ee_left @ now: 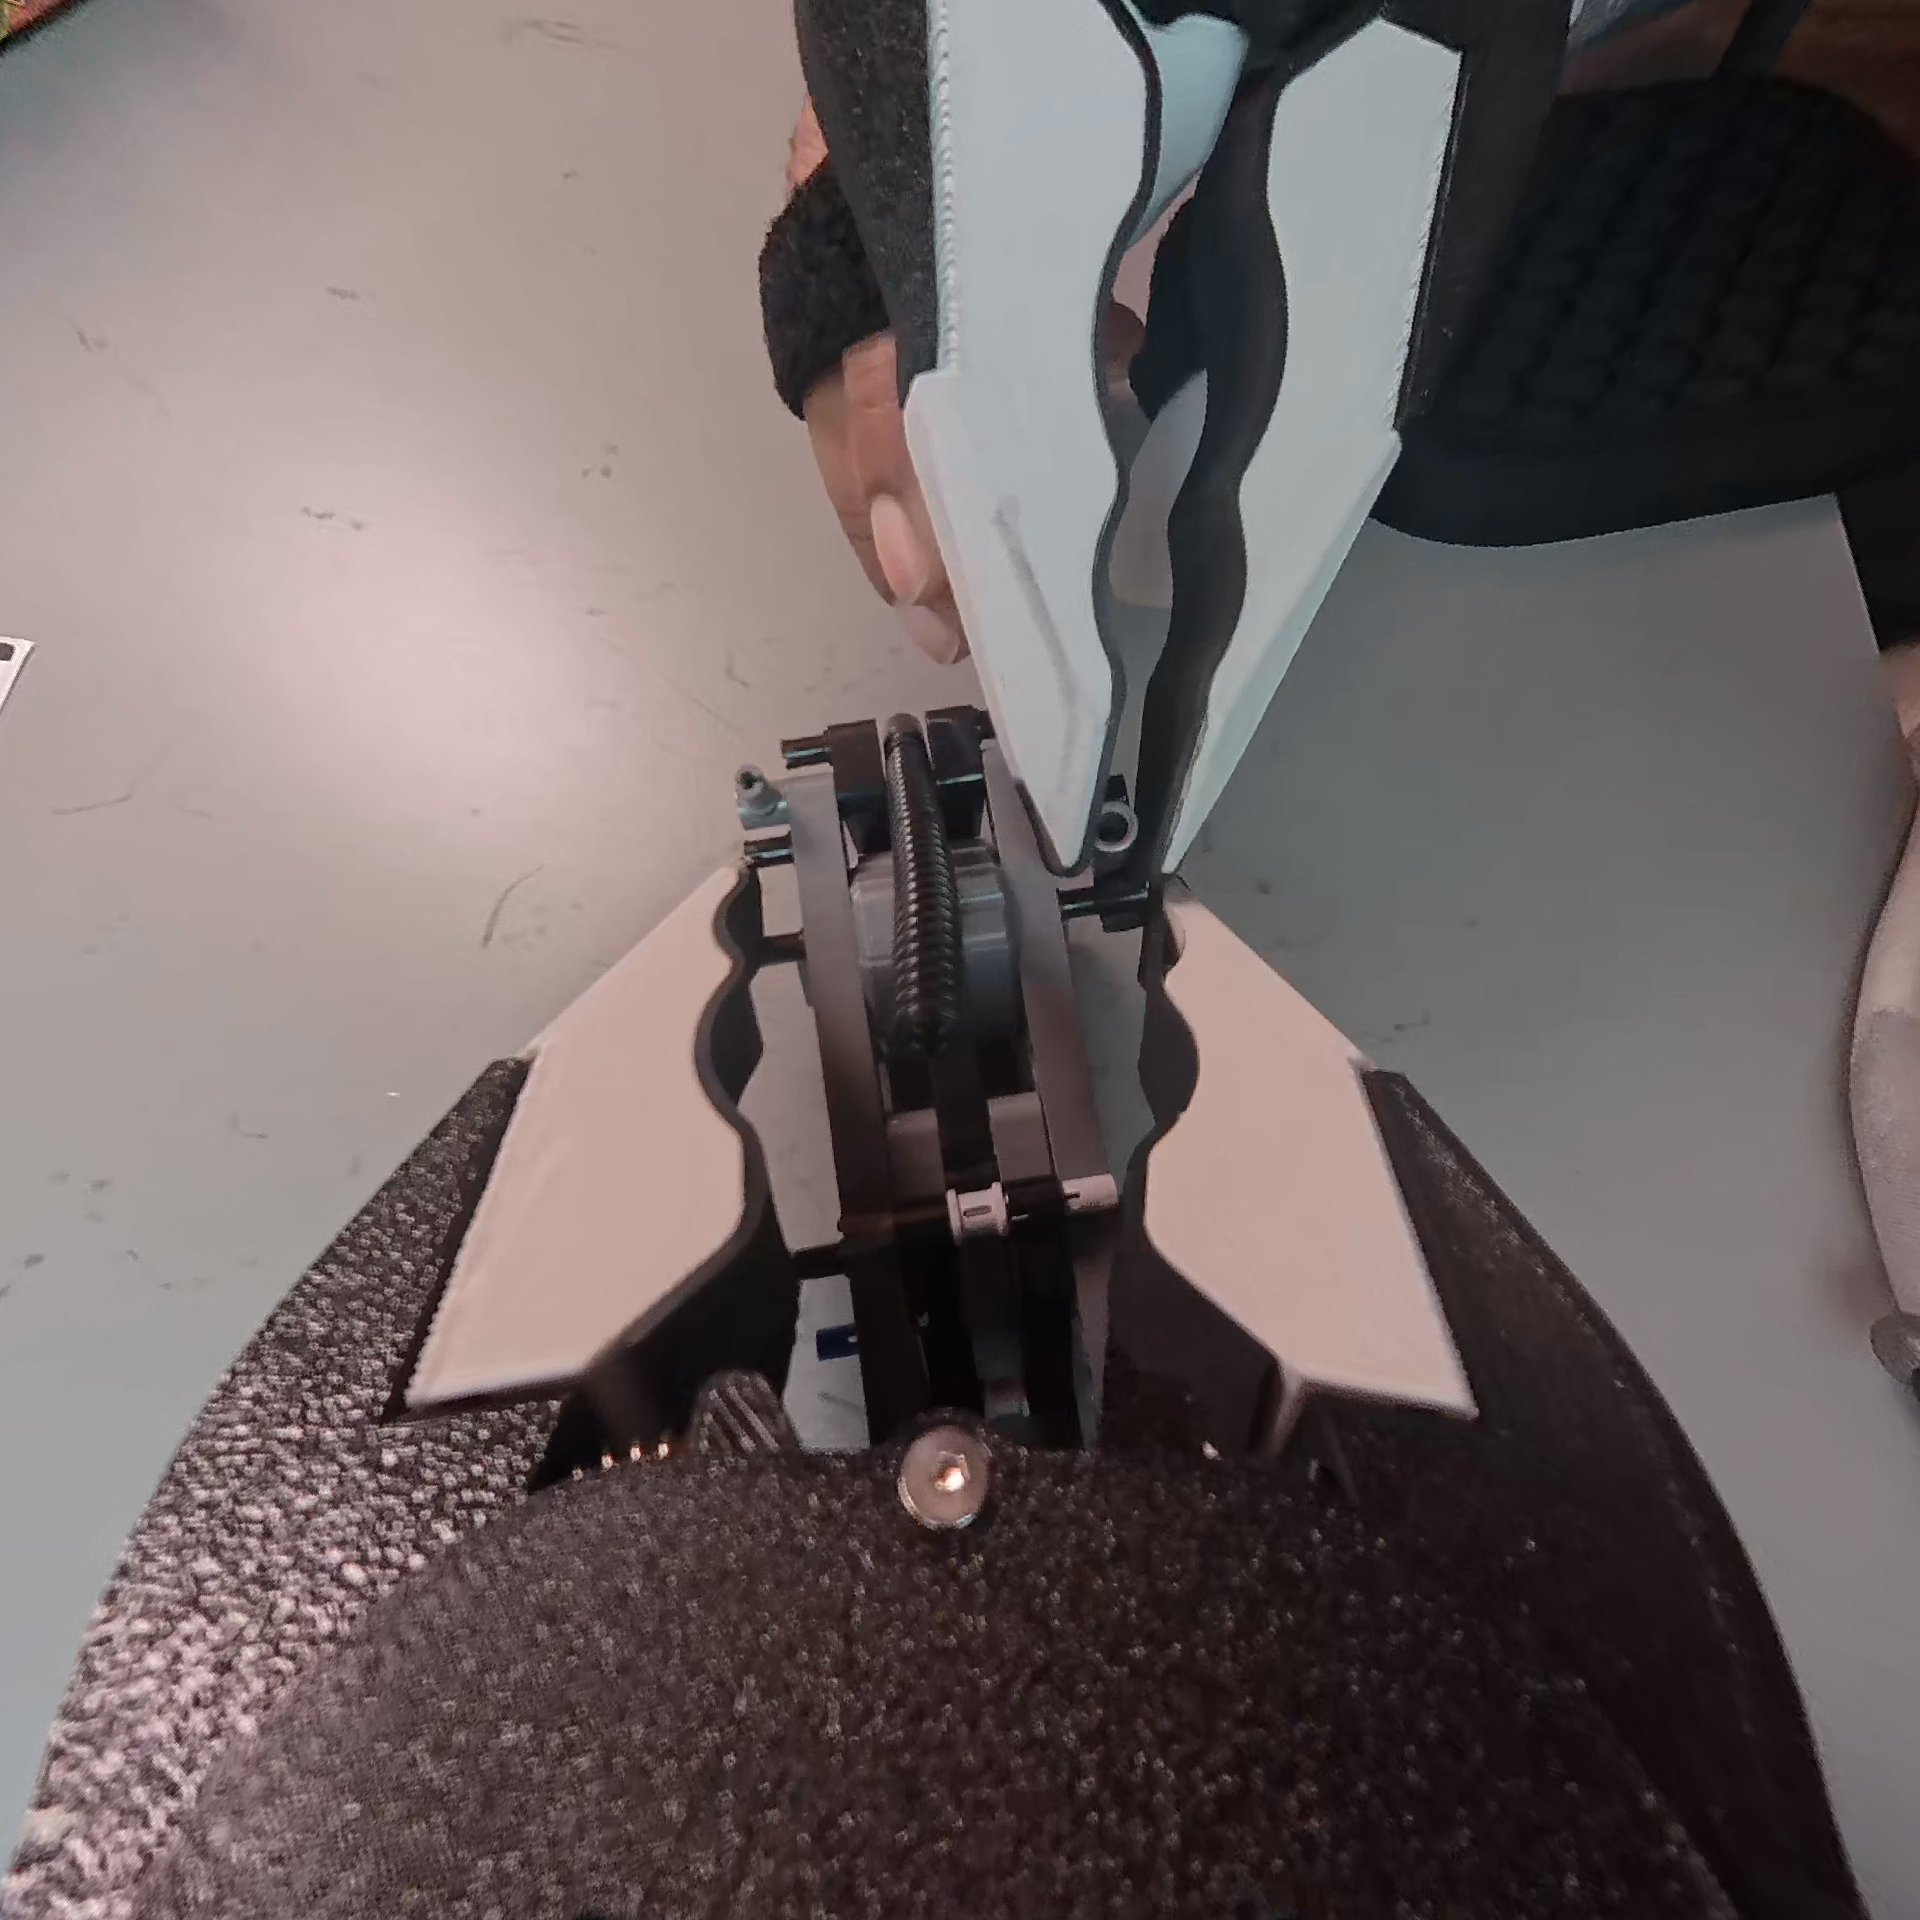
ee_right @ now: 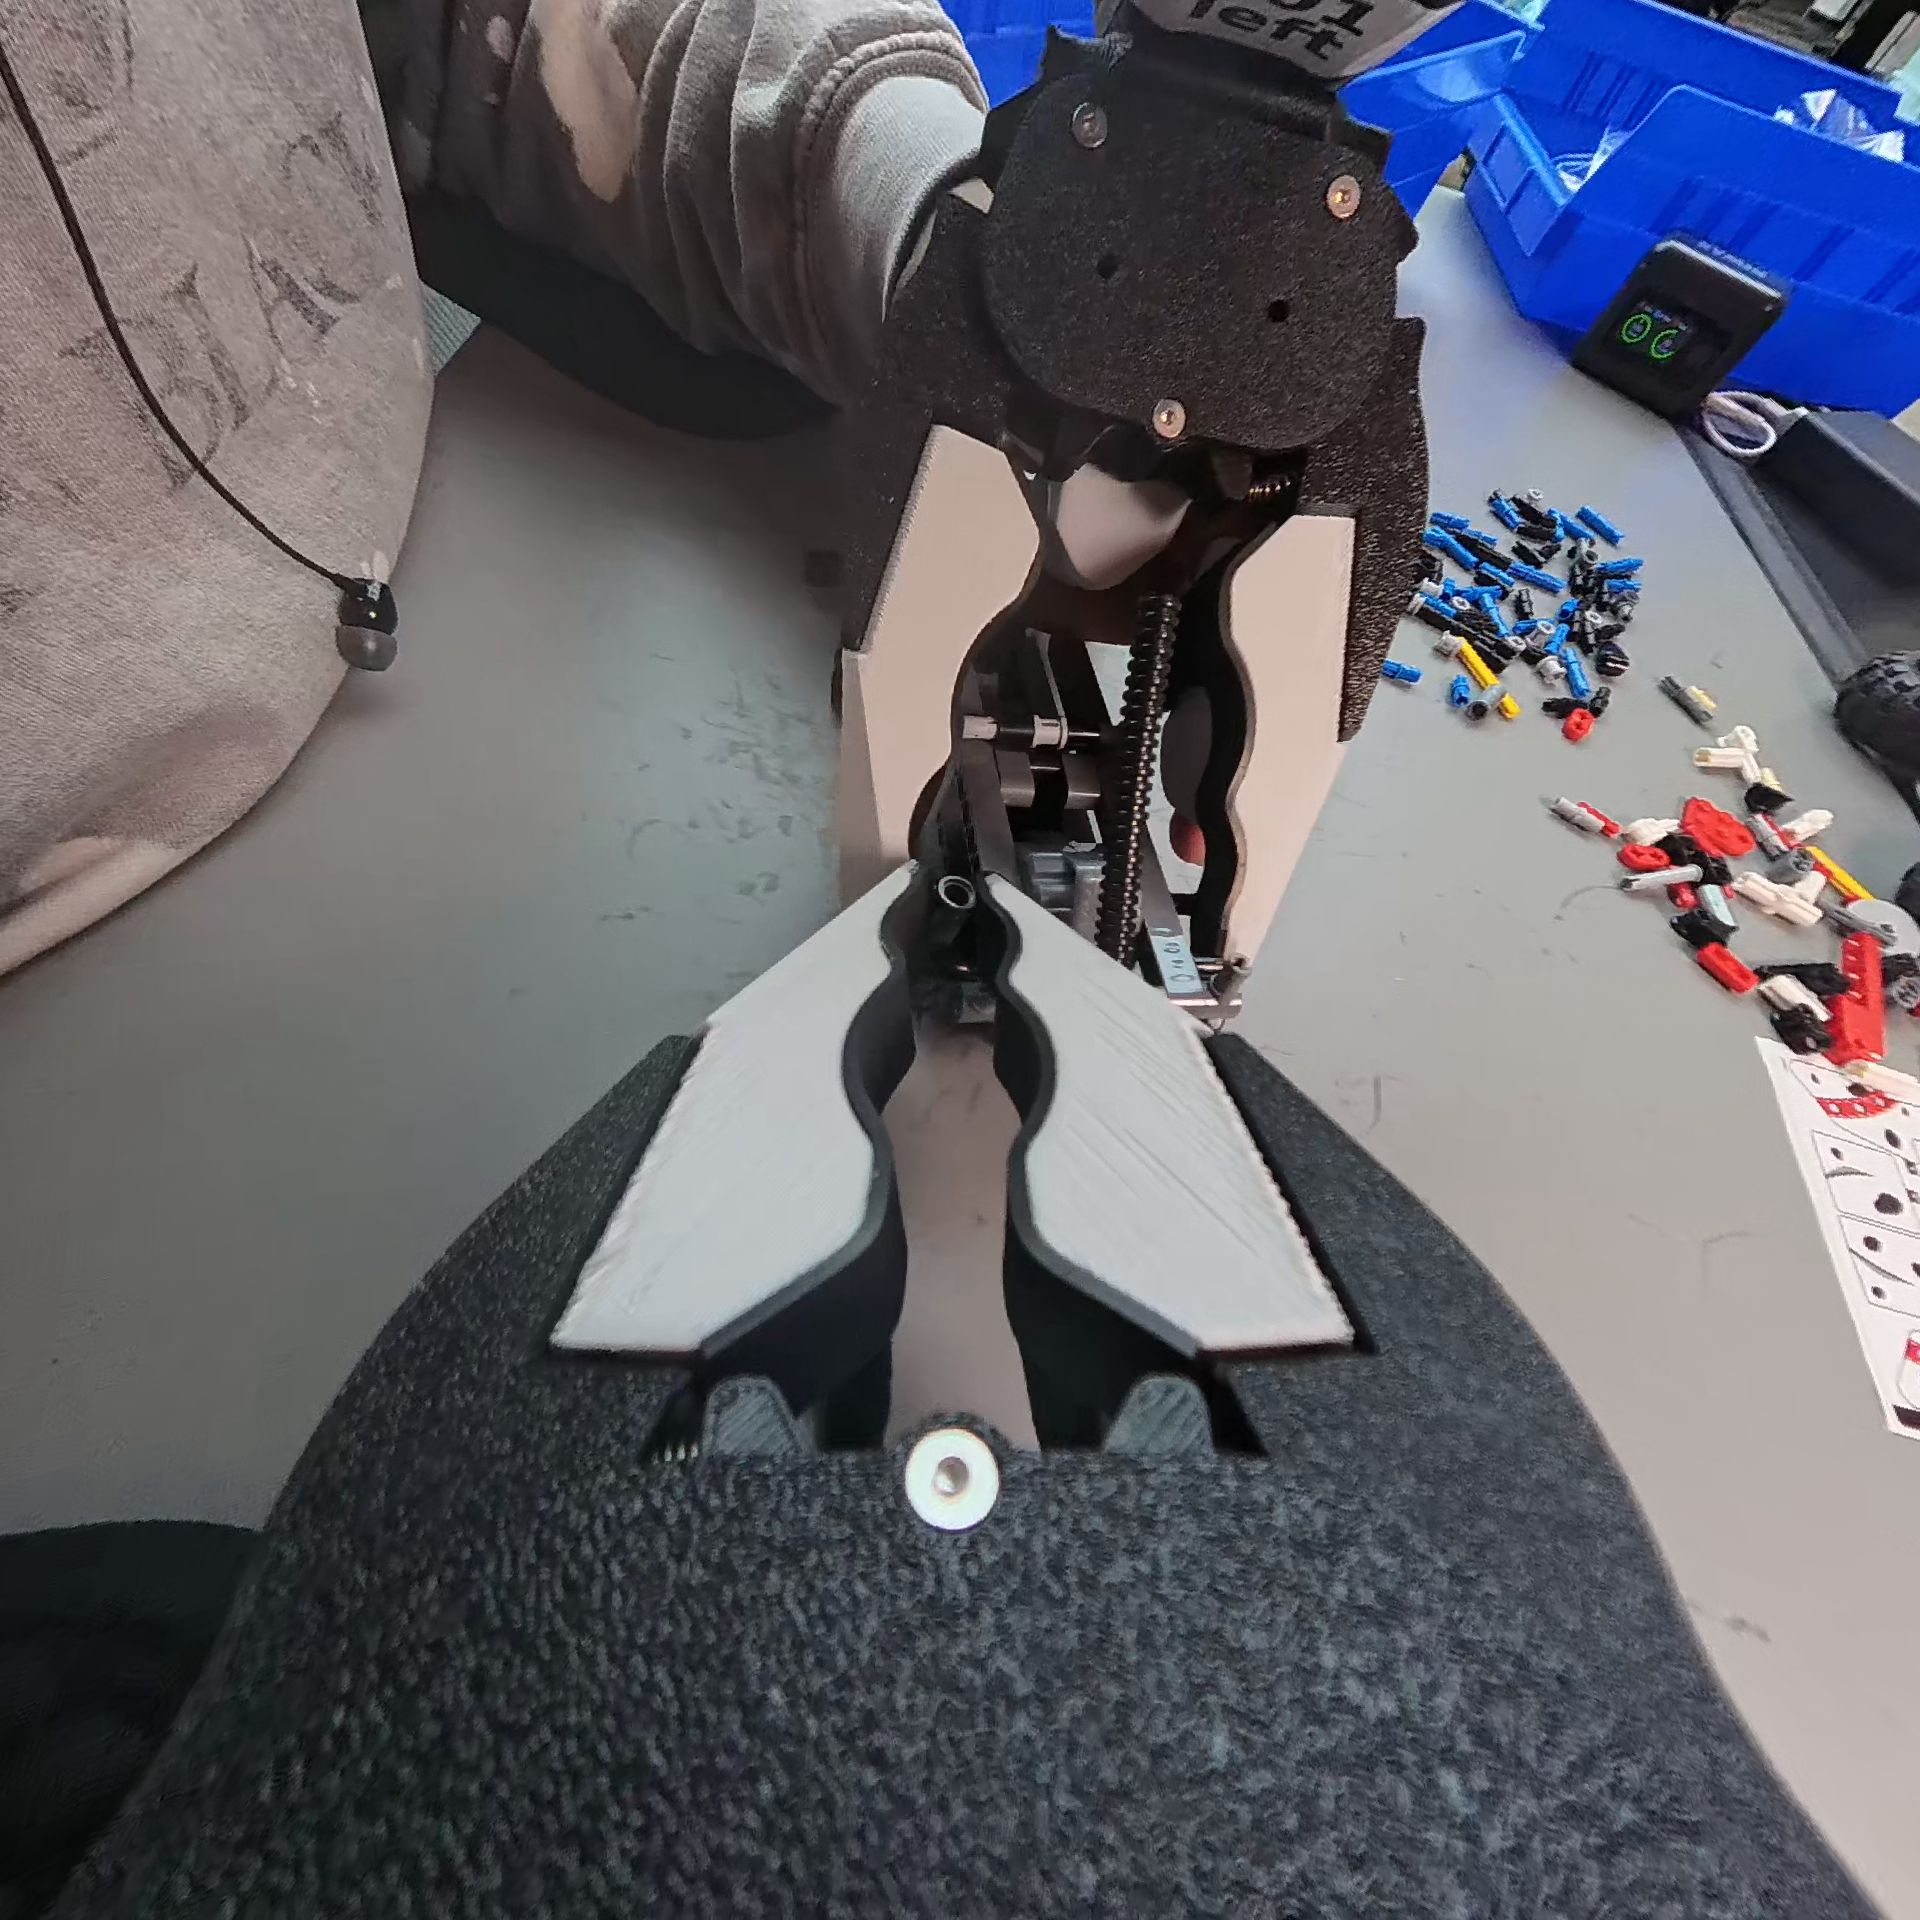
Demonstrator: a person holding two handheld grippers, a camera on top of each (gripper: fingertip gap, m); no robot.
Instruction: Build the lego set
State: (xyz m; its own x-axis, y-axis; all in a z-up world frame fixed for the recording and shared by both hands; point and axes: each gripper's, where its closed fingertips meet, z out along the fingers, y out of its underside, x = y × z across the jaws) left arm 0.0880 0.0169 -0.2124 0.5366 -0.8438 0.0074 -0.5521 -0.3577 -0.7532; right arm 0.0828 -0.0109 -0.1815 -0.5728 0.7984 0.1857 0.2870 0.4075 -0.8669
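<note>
My left gripper [ee_left: 956, 914] reaches forward low over the grey table [ee_left: 312, 520], its jaws spread wide around the black and grey lego assembly [ee_left: 935, 997], which sits lengthwise between the fingers; from here I cannot tell whether the pads actually press on its sides. A black ribbed spring-like part [ee_left: 920, 883] runs along the top of the build. My right gripper [ee_right: 951, 894] comes in from the opposite end, tilted steeply downward, its jaws pinched nearly together on a small grey round connector [ee_right: 954, 891] at the right-hand far corner of the assembly in the left wrist view. A bare thumb [ee_left: 904, 540] rests along that gripper's finger, and a black wrist cuff [ee_left: 821, 312] sits behind it. The near end of the assembly is hidden under the left gripper's body, so I cannot make out its base. Off to the right in the right wrist view lie loose lego pieces [ee_right: 1527, 613], more red and white pieces [ee_right: 1766, 894], a partly cut-off instruction sheet [ee_right: 1860, 1216], and blue bins [ee_right: 1704, 187] further back.
</note>
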